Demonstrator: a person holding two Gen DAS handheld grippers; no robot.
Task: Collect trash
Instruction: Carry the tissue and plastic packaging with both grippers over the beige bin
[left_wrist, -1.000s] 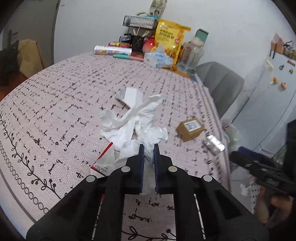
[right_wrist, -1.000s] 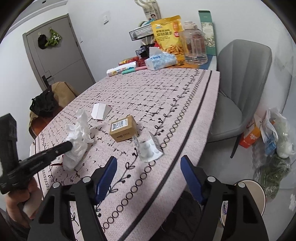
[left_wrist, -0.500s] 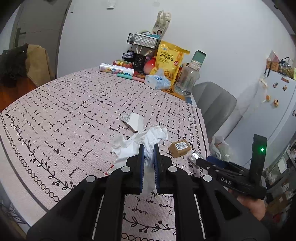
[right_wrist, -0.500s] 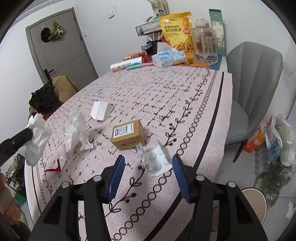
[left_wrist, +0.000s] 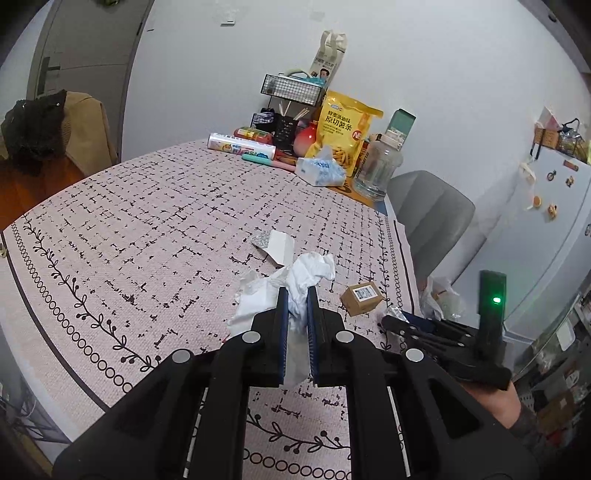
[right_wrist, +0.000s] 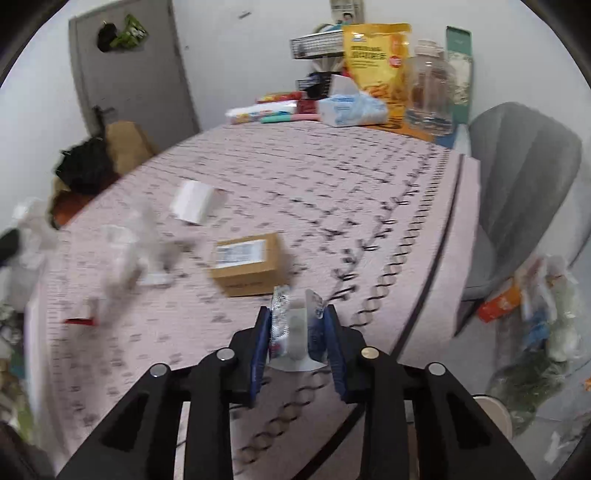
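Observation:
My left gripper (left_wrist: 296, 295) is shut on a crumpled white tissue (left_wrist: 306, 277) and holds it above the table. More white tissue (left_wrist: 251, 302) lies on the pink tablecloth (left_wrist: 147, 229) below it. My right gripper (right_wrist: 297, 317) is closed around a clear plastic blister wrapper (right_wrist: 295, 328) near the table's right edge. A small cardboard box (right_wrist: 245, 264) lies just beyond the right gripper and also shows in the left wrist view (left_wrist: 361, 297). A folded white paper (left_wrist: 277, 245) lies farther back on the cloth.
Snack bag (left_wrist: 345, 133), tissue pack (left_wrist: 319, 170), clear jar (left_wrist: 378, 166) and wire rack (left_wrist: 293, 88) stand at the table's far end. A grey chair (right_wrist: 524, 192) stands to the right. Trash bags (right_wrist: 543, 317) lie on the floor beside it. A red-edged scrap (right_wrist: 79, 319) lies at left.
My left gripper has risen and drawn back with the tissue. My right gripper has moved forward and closed from wide open onto the plastic wrapper.

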